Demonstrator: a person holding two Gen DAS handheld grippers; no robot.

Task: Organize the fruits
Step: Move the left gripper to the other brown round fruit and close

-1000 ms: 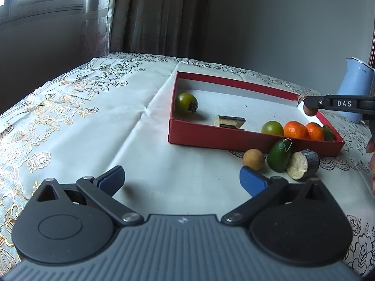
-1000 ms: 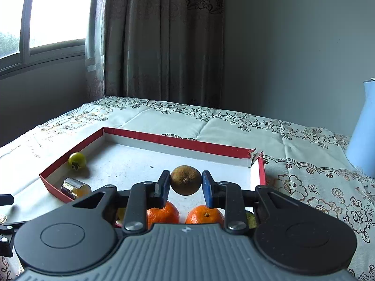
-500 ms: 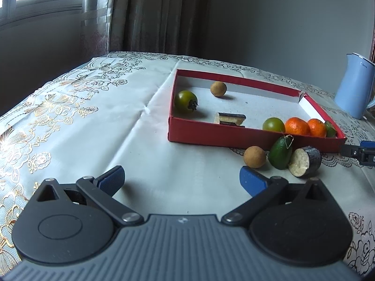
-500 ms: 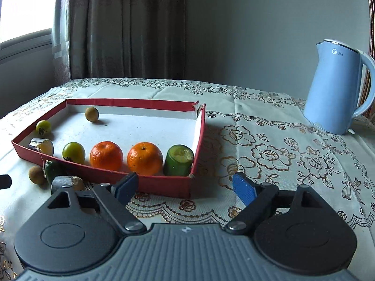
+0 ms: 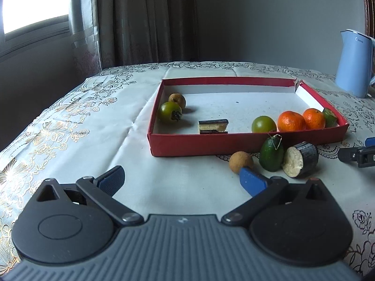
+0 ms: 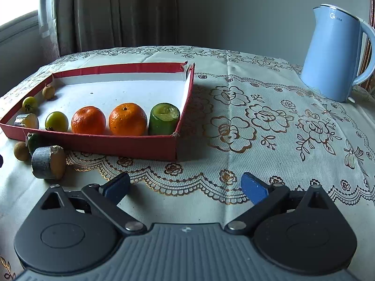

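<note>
The red tray (image 5: 234,144) holds a small brown fruit (image 5: 177,99) beside a green tomato (image 5: 170,112), a dark layered block (image 5: 212,126), a green round fruit (image 6: 56,121), two oranges (image 6: 88,120) (image 6: 127,118) and a cut green piece (image 6: 164,118). In front of the tray lie another brown fruit (image 5: 240,161), a green pointed fruit (image 5: 271,154) and a dark cut cylinder (image 5: 300,162). My left gripper (image 5: 182,179) stands open over the cloth near these three. My right gripper (image 6: 185,186) hovers off the tray's near right corner, jaws opening, nothing between them.
A light blue kettle (image 6: 332,56) stands at the back right on the flowered tablecloth (image 6: 269,126). Curtains and a window lie behind the table. The table's left edge drops off near the left gripper (image 5: 14,145).
The right gripper let go of the brown fruit, which rolled to the tray's far left beside the green tomato. That gripper drew back and down with its jaws spreading. The left gripper shifted slightly.
</note>
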